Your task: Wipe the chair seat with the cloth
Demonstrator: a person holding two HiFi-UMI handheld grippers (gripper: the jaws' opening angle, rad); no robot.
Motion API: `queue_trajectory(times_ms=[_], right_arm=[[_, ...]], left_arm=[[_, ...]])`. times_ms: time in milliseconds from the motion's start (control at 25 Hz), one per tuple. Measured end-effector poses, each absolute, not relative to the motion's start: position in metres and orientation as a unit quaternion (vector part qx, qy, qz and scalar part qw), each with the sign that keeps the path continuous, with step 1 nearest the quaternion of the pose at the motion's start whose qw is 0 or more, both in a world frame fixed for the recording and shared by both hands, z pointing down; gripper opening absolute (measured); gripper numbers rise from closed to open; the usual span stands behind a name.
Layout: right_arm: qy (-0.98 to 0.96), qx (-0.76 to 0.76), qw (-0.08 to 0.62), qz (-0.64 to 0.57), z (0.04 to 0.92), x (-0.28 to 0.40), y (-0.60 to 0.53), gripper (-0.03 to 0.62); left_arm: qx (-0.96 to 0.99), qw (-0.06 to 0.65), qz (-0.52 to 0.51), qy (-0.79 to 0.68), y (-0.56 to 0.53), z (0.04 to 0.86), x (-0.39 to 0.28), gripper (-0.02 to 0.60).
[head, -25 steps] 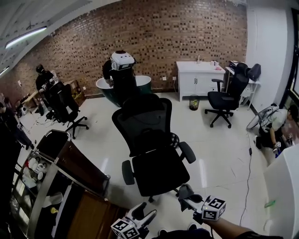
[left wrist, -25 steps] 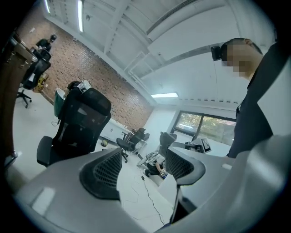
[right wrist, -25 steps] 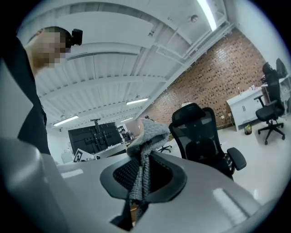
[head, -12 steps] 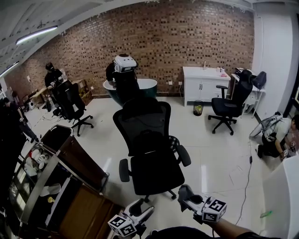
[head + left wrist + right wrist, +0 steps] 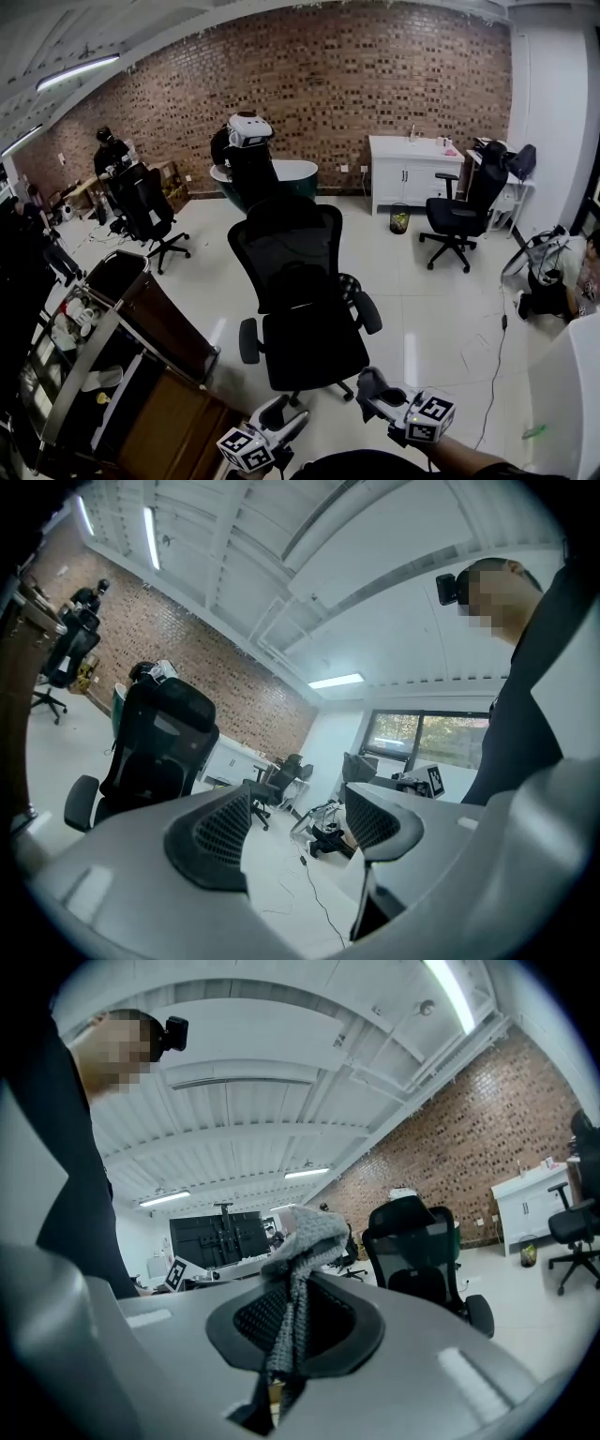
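Note:
A black mesh office chair stands mid-floor, its seat facing me and bare. Low in the head view, just short of the seat's front edge, are both grippers. My right gripper is shut on a grey knitted cloth that pokes up out of its jaws; the chair lies ahead to its right. My left gripper is open with nothing between its fingers, and it points up past the chair.
A metal-framed trolley with wooden panels stands close on the left. Other black chairs, a white cabinet and a green tub line the back. A cable crosses the floor, and a person crouches at right.
The head view has lifted and shifted slightly, so the chair sits a bit higher and more centred. Both grippers stay low in front of the seat, the right one still on the cloth.

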State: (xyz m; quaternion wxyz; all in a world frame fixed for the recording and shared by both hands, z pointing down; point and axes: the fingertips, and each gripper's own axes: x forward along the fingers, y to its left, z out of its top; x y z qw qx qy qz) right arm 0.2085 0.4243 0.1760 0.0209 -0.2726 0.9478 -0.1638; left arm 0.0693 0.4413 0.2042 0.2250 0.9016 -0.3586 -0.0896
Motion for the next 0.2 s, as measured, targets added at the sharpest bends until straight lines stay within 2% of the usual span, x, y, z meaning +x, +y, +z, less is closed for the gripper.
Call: queue_trajectory(times_ms=[200], right_arm=[[0.950, -0.266, 0.024, -0.161, 0.1715, 0.2117, 0.4257, 0.028]], left_arm=[[0.901, 0.223, -0.096, -0.361, 0.4444, 0.2048, 0.0753, 0.337]])
